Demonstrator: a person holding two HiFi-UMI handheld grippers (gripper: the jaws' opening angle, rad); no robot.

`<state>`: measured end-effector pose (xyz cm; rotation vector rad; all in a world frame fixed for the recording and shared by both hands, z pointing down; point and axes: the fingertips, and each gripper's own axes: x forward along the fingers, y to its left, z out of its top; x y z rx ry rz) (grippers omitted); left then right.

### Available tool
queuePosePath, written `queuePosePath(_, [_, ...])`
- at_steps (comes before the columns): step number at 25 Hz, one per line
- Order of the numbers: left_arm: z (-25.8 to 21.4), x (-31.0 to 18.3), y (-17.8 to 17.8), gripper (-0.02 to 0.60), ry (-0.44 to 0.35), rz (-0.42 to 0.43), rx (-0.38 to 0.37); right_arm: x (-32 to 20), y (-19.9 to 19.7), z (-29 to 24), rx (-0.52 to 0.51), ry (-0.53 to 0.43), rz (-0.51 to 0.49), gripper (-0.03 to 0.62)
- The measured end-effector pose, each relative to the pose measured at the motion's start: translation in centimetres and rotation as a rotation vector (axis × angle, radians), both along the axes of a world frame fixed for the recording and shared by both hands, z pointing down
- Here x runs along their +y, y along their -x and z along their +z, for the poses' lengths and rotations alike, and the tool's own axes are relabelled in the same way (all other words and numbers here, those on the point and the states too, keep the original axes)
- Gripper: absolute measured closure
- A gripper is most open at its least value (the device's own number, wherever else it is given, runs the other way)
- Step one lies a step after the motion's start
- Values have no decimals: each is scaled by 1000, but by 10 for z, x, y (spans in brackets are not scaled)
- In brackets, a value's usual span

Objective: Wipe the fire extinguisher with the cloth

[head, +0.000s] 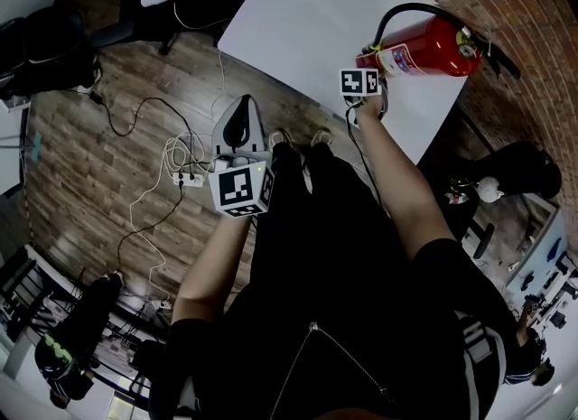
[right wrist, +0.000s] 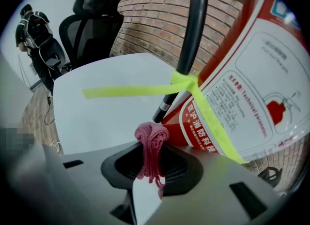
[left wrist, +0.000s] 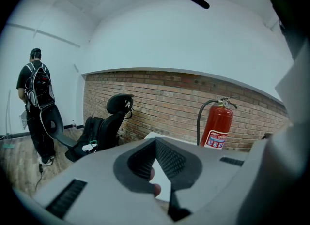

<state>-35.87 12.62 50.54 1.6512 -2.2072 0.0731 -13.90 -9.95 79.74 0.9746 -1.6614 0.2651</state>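
From the head view, the red fire extinguisher (head: 424, 48) sits at the near edge of the white counter (head: 298, 12), up at 1 o'clock. The right tool (head: 370, 73) is right up against its label end. The left tool (head: 240, 111) hangs back over the wood floor, well apart from it.

In the left gripper view, the left tool (left wrist: 155, 144) has its jaws closed together with nothing between them. The extinguisher (left wrist: 218, 127) stands upright on the counter at 2 o'clock, in front of the brick wall.

In the right gripper view, the right tool (right wrist: 152, 154) is clamped on a bunched pink cloth (right wrist: 151, 138), with only a small knob poking past the tips. The cylinder (right wrist: 252, 74) fills the 2 o'clock side just beyond, with yellow tape (right wrist: 193, 86) tied round its black hose (right wrist: 193, 40).

The cloth looks soft and limp, so little of it will reach the surface. The extinguisher should be heavy, rigid and slick-painted. I'd steady it at the valve neck, since it could tip.
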Motion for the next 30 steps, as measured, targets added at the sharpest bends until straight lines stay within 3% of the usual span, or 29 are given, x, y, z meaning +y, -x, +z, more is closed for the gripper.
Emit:
queuePosePath(16, [-10,-14,-14,571,-18,42,-13,-3,5,-56,-102,-60,19,490])
queuePosePath(22, [-14,-19,-23,571,-30,61,-11,-1,1,-74,-143,-40,38,490])
queuePosePath(30, [-20,-23,-27,571,-46,70,-12,1,-6,-95,-151,-72,34,490])
